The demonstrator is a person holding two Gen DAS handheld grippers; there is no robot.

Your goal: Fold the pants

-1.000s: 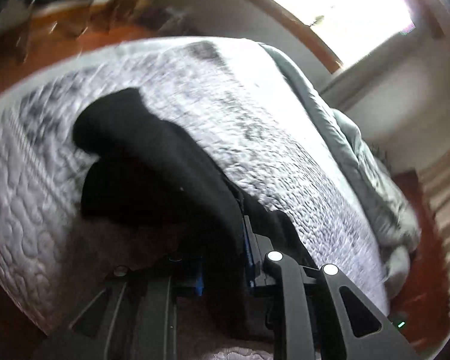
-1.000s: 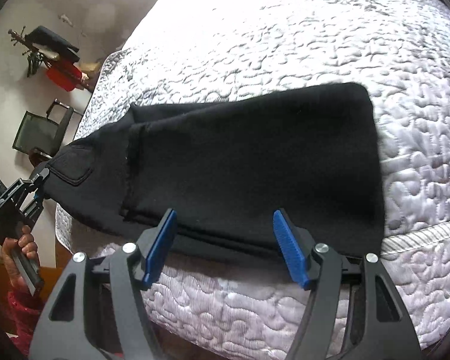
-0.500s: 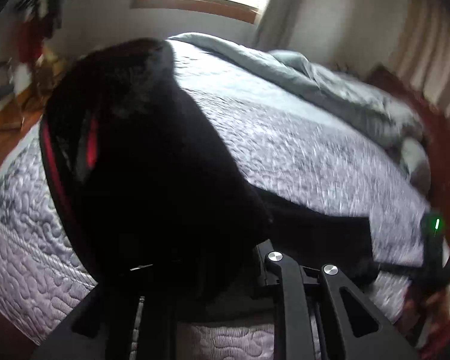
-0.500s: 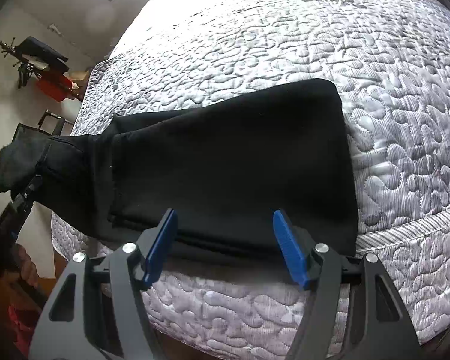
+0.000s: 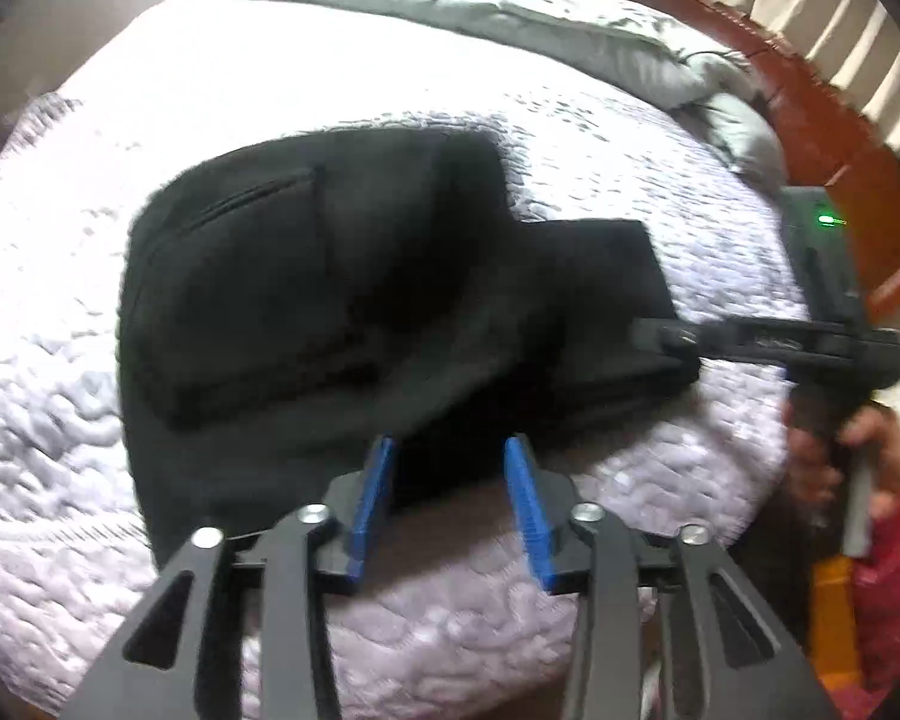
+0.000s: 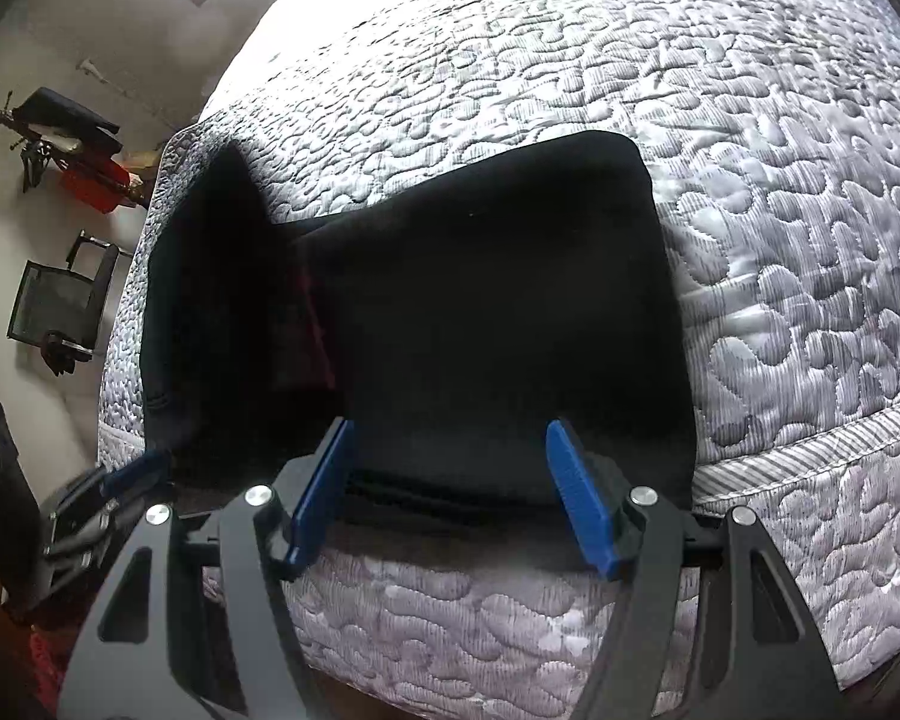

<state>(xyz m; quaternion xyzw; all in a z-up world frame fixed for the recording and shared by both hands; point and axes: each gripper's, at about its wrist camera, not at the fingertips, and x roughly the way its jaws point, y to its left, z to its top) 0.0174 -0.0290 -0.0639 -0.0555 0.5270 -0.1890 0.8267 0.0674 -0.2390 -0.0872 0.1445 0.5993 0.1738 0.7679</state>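
No readable writing anywhere. The black pants (image 5: 342,300) lie folded near the front edge of the quilted bed (image 6: 780,192), long axis running along that edge, waist end doubled over at left. The left gripper (image 5: 450,480) and right gripper (image 6: 450,486) hover at the near hem, jaws spread, holding nothing. Bare quilt stretches beyond.

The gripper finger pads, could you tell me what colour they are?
Blue pads, clearest in the right wrist view.
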